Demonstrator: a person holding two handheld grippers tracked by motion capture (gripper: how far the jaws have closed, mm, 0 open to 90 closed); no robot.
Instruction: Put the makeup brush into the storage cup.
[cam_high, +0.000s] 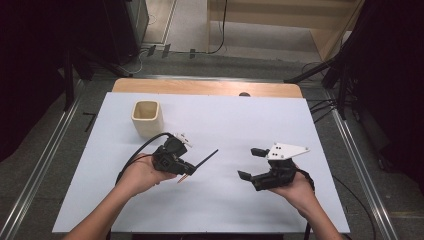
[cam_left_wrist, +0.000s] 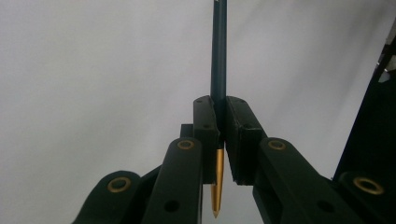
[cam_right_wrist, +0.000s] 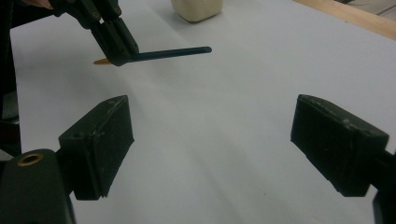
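From the high view, a person stands at a table covered with a white sheet and holds a black gripper in each hand. The left gripper is clamped tight on a dark pencil. The pencil is lifted above the sheet and tilted, with its long dark end pointing up and away to the right and its gold tip pointing down toward the sheet. A cream cup stands on the sheet behind the left gripper, a little way off. The right gripper is well apart from the pencil, over on the right side of the sheet, and its jaws stand wide with nothing between them. In the left gripper view, the two black jaws of the left gripper squeeze the pencil between their pads. The dark stick goes straight up past the jaws, and the gold tip pokes out below them. Behind it is the plain white sheet. In the right gripper view, the jaws of the right gripper are far apart, and between them is just the bare sheet. Farther off, the left gripper holds the pencil level above the sheet, and the cup stands at the top edge.
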